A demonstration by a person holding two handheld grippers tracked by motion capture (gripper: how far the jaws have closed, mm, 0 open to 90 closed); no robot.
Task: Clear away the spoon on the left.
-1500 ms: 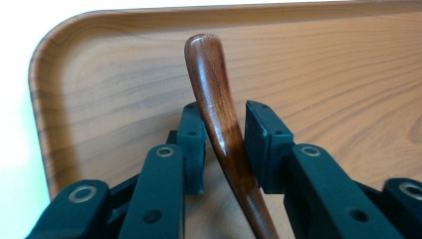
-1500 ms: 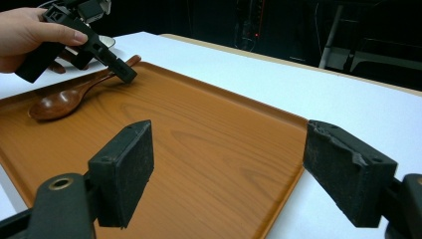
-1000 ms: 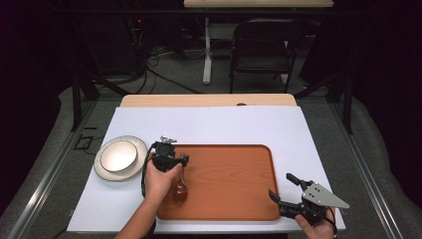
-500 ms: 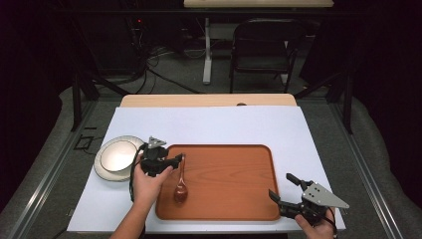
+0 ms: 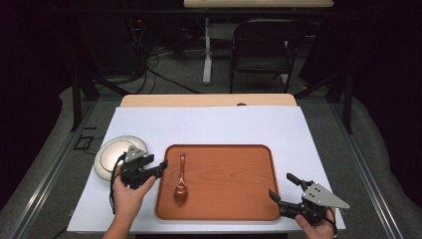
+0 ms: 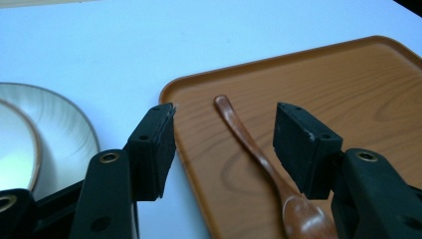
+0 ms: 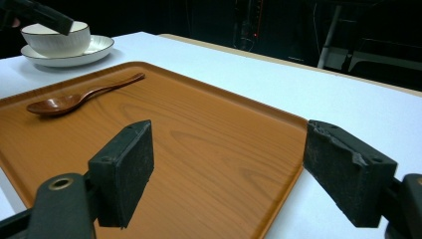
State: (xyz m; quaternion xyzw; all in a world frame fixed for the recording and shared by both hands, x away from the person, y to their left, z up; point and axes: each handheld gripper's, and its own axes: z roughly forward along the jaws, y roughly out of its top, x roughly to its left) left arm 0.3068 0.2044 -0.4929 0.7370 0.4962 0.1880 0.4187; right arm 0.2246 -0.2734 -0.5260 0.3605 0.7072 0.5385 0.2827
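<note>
Hovering wide open at the tray's [image 5: 219, 211] near right corner: right hand-held gripper [image 5: 287, 190]. Left hand-held gripper [image 5: 160, 168], also wide, empty, sits at the tray's left edge. Spoon [image 5: 180, 180] lies flat on the tray's left part; bowl on plate [image 5: 107, 158] beyond.

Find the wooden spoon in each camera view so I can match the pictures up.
High view: wooden spoon lies in the tray's left part, bowl toward the person.
Left gripper view: it lies between the open jaws, bowl at the bottom edge.
Right gripper view: it lies upper left, near the bowl and plate.
Shared landmark: the orange-brown tray.
</note>
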